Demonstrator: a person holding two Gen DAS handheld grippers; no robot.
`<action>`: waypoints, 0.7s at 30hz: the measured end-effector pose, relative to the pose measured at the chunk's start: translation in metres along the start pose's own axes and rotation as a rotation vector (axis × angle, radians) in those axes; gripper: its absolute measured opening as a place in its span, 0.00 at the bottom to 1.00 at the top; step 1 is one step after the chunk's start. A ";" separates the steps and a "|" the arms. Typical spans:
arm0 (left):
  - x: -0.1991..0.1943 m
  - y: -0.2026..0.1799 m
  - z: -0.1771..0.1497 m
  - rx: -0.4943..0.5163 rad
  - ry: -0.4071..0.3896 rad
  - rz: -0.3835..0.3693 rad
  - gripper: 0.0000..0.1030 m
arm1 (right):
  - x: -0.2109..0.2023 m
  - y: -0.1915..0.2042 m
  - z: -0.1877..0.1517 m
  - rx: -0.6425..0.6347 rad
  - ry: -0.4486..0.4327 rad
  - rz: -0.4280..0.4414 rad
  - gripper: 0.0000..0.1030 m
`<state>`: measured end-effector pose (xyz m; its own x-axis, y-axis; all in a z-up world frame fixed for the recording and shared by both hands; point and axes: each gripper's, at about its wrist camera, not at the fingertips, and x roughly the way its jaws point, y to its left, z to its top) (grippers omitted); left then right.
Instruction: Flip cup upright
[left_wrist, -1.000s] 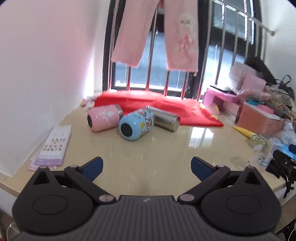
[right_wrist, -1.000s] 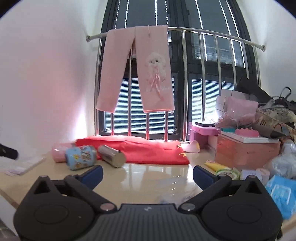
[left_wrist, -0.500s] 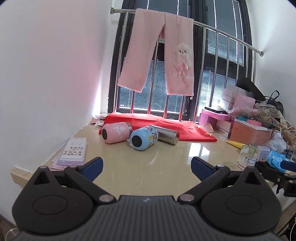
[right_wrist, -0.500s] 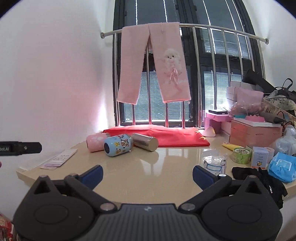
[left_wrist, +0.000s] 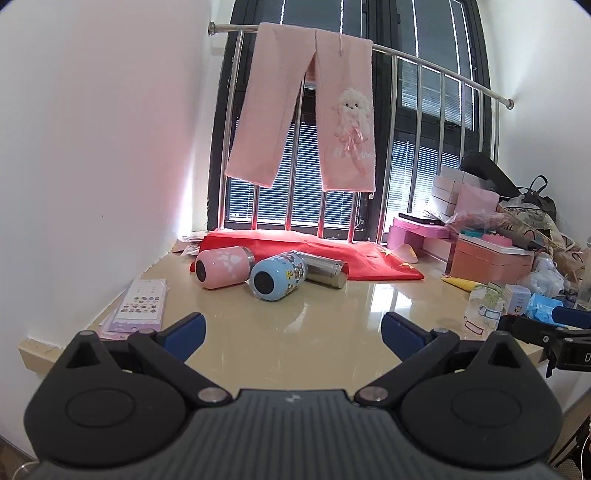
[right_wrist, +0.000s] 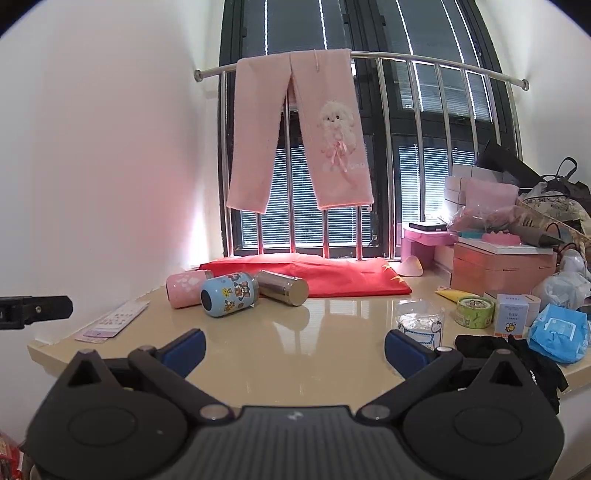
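Observation:
Three cups lie on their sides at the far left of the beige table (left_wrist: 295, 332): a pink cup (left_wrist: 221, 268), a blue cartoon cup (left_wrist: 277, 275) and a steel cup (left_wrist: 325, 273). They also show in the right wrist view: pink cup (right_wrist: 183, 288), blue cup (right_wrist: 229, 294), steel cup (right_wrist: 284, 287). My left gripper (left_wrist: 293, 334) is open and empty, over the table's near edge, well short of the cups. My right gripper (right_wrist: 294, 349) is open and empty, also back at the near edge.
A red cloth (left_wrist: 314, 254) lies behind the cups under the window bars. A sticker sheet (left_wrist: 142, 304) lies at the left edge. A clear cup (right_wrist: 419, 326), tape roll (right_wrist: 474, 312), boxes and bags crowd the right side. A white wall runs along the left.
Both grippers have pulled back and risen away from the cups, so the cups look smaller and farther. The cups have not moved. Both grippers stayed open.

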<state>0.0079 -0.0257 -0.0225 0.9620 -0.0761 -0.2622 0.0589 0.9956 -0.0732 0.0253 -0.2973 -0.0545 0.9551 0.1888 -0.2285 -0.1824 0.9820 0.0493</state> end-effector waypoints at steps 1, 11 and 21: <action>0.000 0.000 0.000 0.000 0.002 -0.001 1.00 | 0.000 0.000 0.000 0.001 0.000 0.000 1.00; 0.000 0.002 -0.001 0.003 0.008 -0.010 1.00 | -0.001 0.003 0.001 -0.005 -0.011 0.003 1.00; 0.002 0.002 -0.001 0.003 0.013 -0.025 1.00 | -0.002 0.003 0.003 -0.009 -0.016 0.005 1.00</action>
<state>0.0097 -0.0237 -0.0240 0.9568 -0.1014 -0.2725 0.0835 0.9936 -0.0767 0.0233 -0.2946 -0.0513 0.9577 0.1942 -0.2122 -0.1897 0.9810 0.0415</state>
